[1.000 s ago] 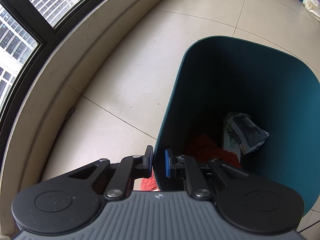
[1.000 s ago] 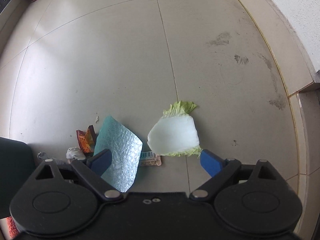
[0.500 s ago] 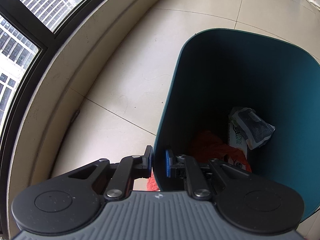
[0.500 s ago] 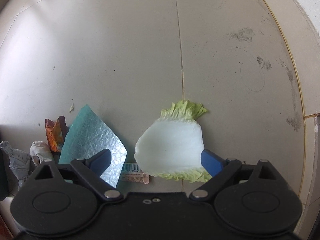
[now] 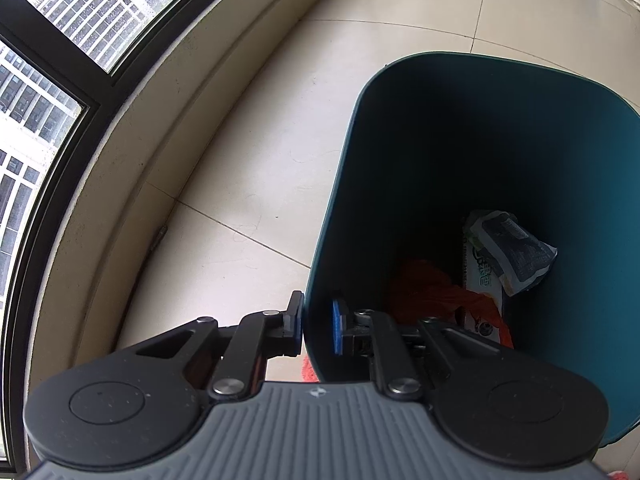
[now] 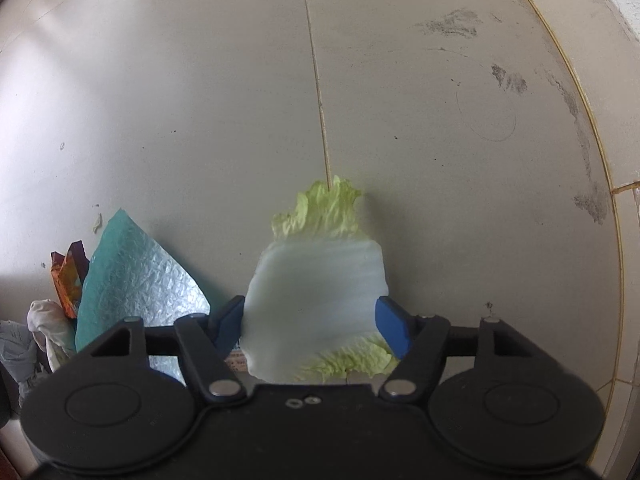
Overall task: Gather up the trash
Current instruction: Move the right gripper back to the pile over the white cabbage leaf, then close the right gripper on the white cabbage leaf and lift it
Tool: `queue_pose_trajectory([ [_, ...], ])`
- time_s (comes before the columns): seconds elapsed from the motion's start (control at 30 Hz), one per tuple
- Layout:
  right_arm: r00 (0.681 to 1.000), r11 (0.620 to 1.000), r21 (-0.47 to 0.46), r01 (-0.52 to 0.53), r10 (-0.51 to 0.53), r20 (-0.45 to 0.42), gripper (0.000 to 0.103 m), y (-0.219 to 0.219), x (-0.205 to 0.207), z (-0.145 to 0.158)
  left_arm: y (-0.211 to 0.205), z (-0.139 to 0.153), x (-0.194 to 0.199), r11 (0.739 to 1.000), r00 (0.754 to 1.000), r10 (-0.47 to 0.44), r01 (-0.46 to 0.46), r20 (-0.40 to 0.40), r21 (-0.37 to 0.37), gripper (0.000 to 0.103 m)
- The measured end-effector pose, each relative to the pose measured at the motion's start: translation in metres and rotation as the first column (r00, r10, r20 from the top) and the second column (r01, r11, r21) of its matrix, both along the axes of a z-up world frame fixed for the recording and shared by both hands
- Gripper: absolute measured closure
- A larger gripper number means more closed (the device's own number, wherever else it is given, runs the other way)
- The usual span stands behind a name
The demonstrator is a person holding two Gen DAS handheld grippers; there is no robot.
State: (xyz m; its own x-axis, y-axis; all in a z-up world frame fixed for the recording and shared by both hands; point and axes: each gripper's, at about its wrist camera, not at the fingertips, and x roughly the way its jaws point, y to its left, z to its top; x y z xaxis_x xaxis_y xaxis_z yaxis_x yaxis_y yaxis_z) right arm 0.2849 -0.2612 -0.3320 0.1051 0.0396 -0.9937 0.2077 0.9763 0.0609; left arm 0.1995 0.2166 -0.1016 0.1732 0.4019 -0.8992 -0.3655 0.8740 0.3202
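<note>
My left gripper (image 5: 317,326) is shut on the near wall of a dark teal trash bin (image 5: 340,208). Inside the bin lie an orange wrapper (image 5: 436,292) and a white and dark packet (image 5: 508,252). My right gripper (image 6: 312,326) is open just above the tiled floor, with a white and pale green cabbage leaf (image 6: 316,280) between its blue fingers (image 6: 394,330). The leaf lies on the floor, and the pads sit at its two sides. I cannot tell whether they touch it.
Left of the leaf lie a teal bubble-wrap sheet (image 6: 136,280), an orange snack wrapper (image 6: 68,280), a crumpled white tissue (image 6: 48,328) and a small labelled packet (image 6: 236,360). A low ledge and window (image 5: 60,92) run left of the bin. A wall base (image 6: 624,160) bounds the floor on the right.
My right gripper has dropped and moved in over the cabbage leaf, its fingers narrowing to the leaf's sides. The left gripper keeps its hold on the bin, which has shifted slightly.
</note>
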Motion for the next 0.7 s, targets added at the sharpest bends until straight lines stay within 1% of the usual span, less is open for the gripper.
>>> queue_pose_trajectory([
  [0.07, 1.0, 1.0, 0.015, 0.003, -0.003, -0.005, 0.057, 0.0, -0.002, 0.001, 0.001, 0.0, 0.0, 1.0, 1.0, 0.001, -0.001, 0.001, -0.002, 0.09],
  [0.1, 1.0, 1.0, 0.014, -0.003, 0.003, -0.007, 0.06, 0.002, -0.003, 0.003, 0.001, 0.0, 0.0, 1.0, 1.0, 0.002, -0.002, 0.002, -0.004, 0.09],
  [0.17, 1.0, 1.0, 0.004, -0.028, 0.028, -0.005, 0.073, 0.007, -0.007, 0.007, 0.002, 0.0, 0.0, 1.0, 1.0, 0.005, -0.005, 0.004, -0.006, 0.09],
  [0.2, 0.999, 0.999, -0.001, -0.042, 0.042, -0.001, 0.077, 0.01, -0.007, 0.011, 0.002, 0.001, 0.0, 1.0, 1.0, 0.006, -0.006, 0.005, -0.008, 0.09],
  [0.23, 0.999, 0.999, -0.002, -0.052, 0.052, 0.004, 0.086, 0.012, -0.008, 0.014, 0.003, 0.001, 0.0, 1.0, 1.0, 0.006, -0.006, 0.006, -0.01, 0.09],
  [0.27, 0.998, 0.998, -0.007, -0.062, 0.062, 0.008, 0.09, 0.014, -0.01, 0.017, 0.003, 0.001, -0.001, 1.0, 1.0, 0.007, -0.006, 0.008, -0.013, 0.09],
  [0.37, 0.994, 0.992, -0.069, -0.106, 0.107, 0.016, 0.094, 0.022, -0.013, 0.029, 0.005, 0.001, -0.001, 1.0, 1.0, 0.007, -0.006, 0.018, -0.017, 0.089],
  [0.5, 0.992, 0.99, -0.078, -0.118, 0.121, 0.032, 0.095, 0.016, -0.021, 0.048, 0.004, 0.001, -0.004, 1.0, 1.0, 0.005, -0.005, 0.024, -0.016, 0.089],
  [0.6, 0.987, 0.985, -0.098, -0.143, 0.15, 0.062, 0.095, 0.019, -0.027, 0.075, 0.005, 0.002, -0.005, 1.0, 0.999, 0.013, -0.012, 0.033, -0.028, 0.089],
  [0.7, 0.978, 0.981, -0.08, -0.177, 0.184, 0.099, 0.095, 0.025, -0.031, 0.109, 0.005, 0.003, -0.005, 0.999, 0.999, 0.013, -0.012, 0.034, -0.032, 0.09],
])
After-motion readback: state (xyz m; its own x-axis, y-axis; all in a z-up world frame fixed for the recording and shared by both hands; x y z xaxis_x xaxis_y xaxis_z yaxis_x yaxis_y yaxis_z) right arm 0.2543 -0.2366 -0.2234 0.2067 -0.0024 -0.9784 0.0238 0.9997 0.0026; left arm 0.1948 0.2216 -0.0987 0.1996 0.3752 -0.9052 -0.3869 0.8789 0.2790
